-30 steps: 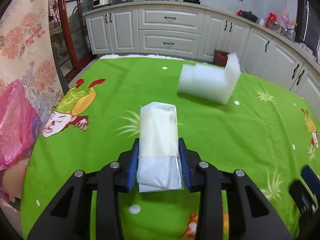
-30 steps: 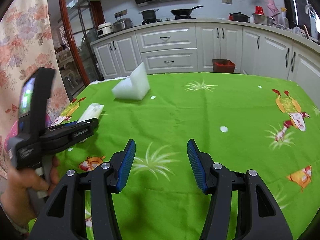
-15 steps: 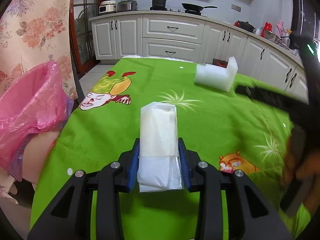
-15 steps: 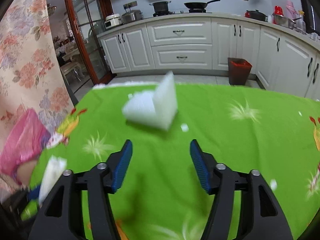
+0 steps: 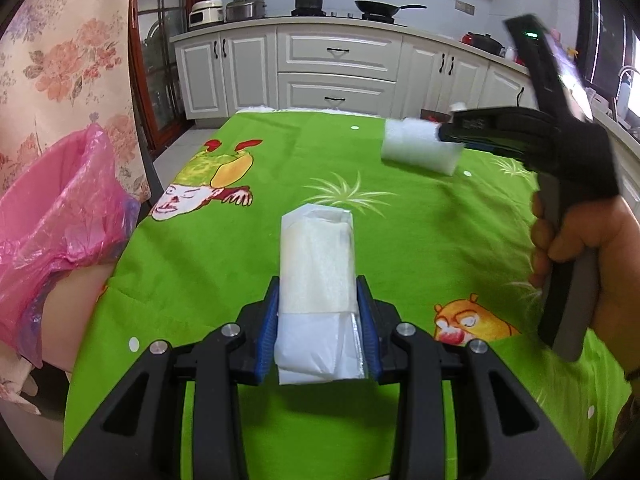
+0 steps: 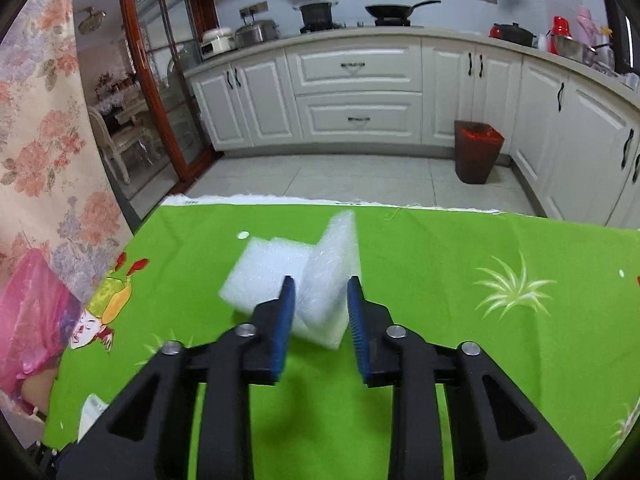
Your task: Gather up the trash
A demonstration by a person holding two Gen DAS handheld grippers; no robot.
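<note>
A white plastic-wrapped packet [image 5: 316,248] sticks forward out of my left gripper [image 5: 318,284], which is shut on it above the green tablecloth [image 5: 400,240]. An L-shaped white foam piece [image 6: 264,276] lies near the table's far edge. My right gripper [image 6: 321,286] straddles its upright wall, jaws closing, and the blue pads look to be against the foam. In the left wrist view the right gripper [image 5: 444,134] reaches the foam piece [image 5: 412,148] from the right, held by a hand [image 5: 600,248].
A pink bin bag [image 5: 60,216] hangs open off the table's left edge, also seen in the right wrist view as the pink bag [image 6: 28,312]. A red-lined bin [image 6: 478,150] stands on the kitchen floor beyond. White cabinets line the back.
My right gripper has travelled across the table to the foam piece and its jaws have narrowed around the upright wall. The left gripper swung toward the pink bag, still holding the packet.
</note>
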